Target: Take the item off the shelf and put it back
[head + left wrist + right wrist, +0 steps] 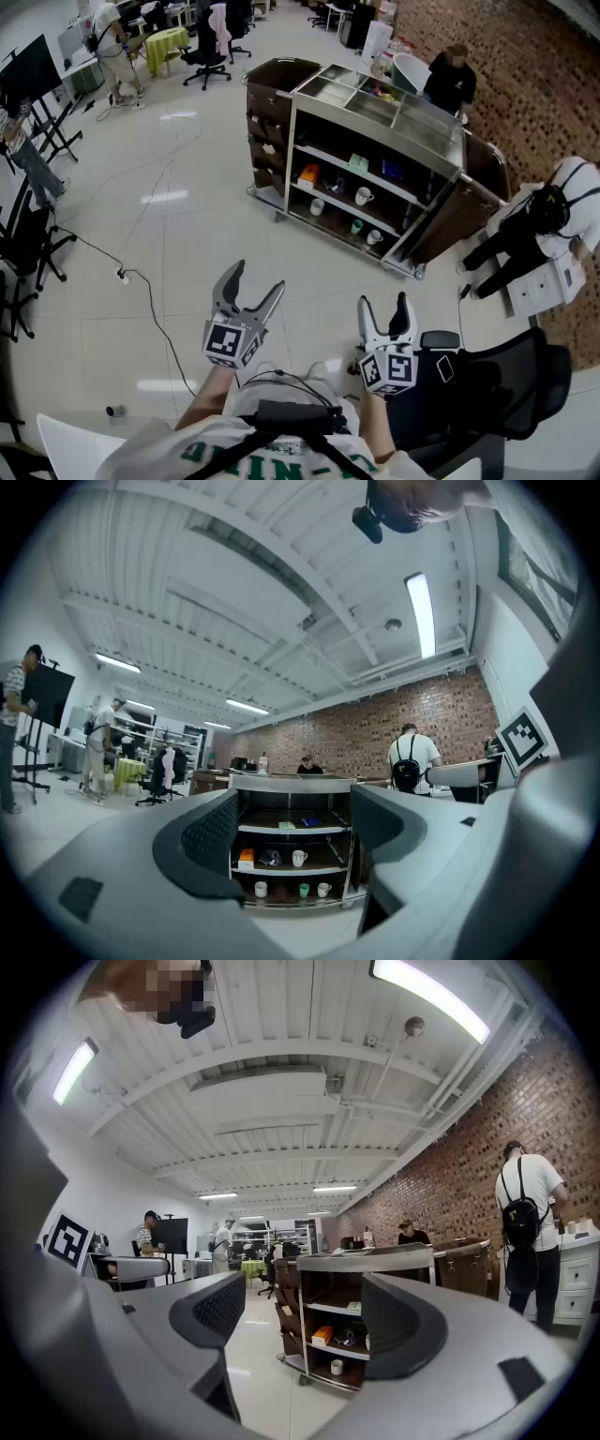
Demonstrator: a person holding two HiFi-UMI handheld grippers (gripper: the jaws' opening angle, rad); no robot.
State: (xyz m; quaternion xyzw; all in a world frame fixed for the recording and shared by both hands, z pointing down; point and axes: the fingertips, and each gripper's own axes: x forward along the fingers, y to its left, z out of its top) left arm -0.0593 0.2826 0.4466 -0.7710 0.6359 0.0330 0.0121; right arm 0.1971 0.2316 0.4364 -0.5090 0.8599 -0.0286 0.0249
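Observation:
A metal shelf cart point(379, 120) stands across the floor, well ahead of both grippers. Its shelves hold an orange box point(308, 174), a white mug point(363, 196), small cups on the lowest shelf and a green and a blue item higher up. My left gripper point(257, 278) is held level with its jaws apart and nothing between them. My right gripper point(385, 305) is beside it, also apart and empty. The left gripper view frames the cart point(295, 782) and mug point(298, 858) between the pads. The right gripper view shows the cart point(375, 1258) and orange box point(322, 1335).
A black office chair point(497, 384) is close at my right. A cable point(150, 291) runs over the white floor at the left. One person point(450, 75) stands behind the cart, another with a backpack point(553, 211) at a white cabinet at right. Brown bags point(272, 84) hang on the cart's ends.

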